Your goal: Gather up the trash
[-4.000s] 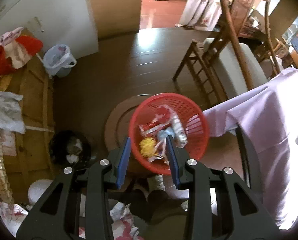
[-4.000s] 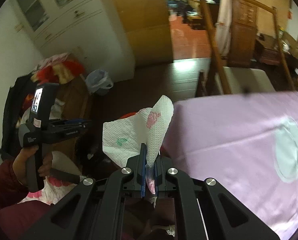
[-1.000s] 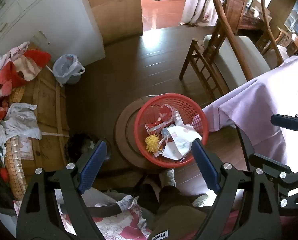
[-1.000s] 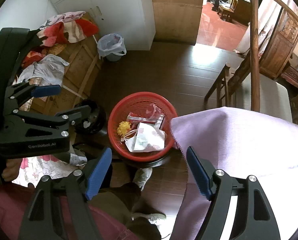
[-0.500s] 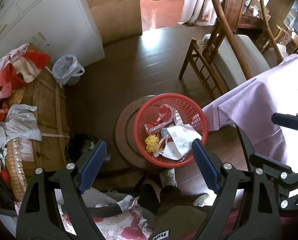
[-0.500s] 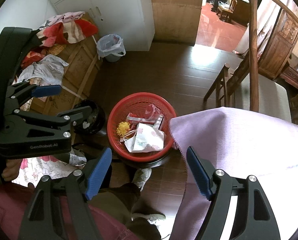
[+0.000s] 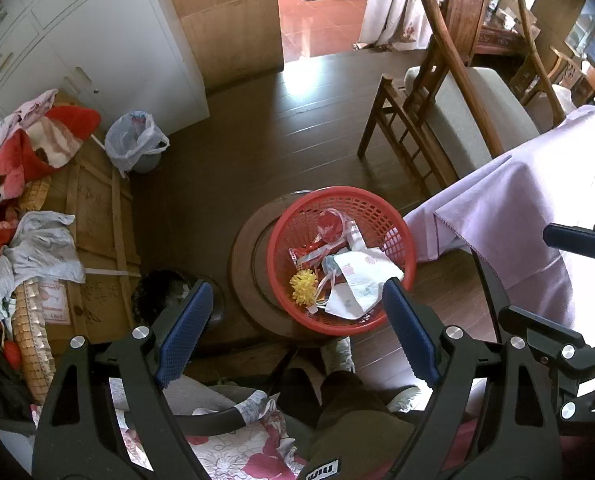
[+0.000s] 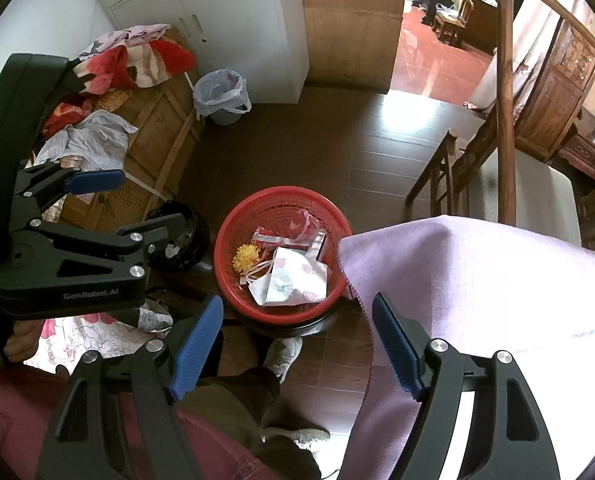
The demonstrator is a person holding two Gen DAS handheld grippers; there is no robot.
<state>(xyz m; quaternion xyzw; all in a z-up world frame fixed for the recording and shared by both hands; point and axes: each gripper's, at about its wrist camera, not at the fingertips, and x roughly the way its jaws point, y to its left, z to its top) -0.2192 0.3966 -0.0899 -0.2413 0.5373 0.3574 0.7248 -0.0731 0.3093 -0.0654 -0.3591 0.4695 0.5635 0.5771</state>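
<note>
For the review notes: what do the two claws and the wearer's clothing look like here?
Both claws, left and right, are matte black frames with silver screws and blue ribbed finger pads. The left claw's body carries pale "GenRobot.AI" lettering. A dark red sleeve and olive trousers show below.

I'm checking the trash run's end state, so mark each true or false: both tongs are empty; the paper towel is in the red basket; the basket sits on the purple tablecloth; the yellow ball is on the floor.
1. Both tongs are empty. True: the left tongs and right tongs stand open on nothing.
2. The paper towel is in the red basket. True.
3. The basket sits on the purple tablecloth. False: it rests on a round wooden stool beside it.
4. The yellow ball is on the floor. False: it is in the basket.
</note>
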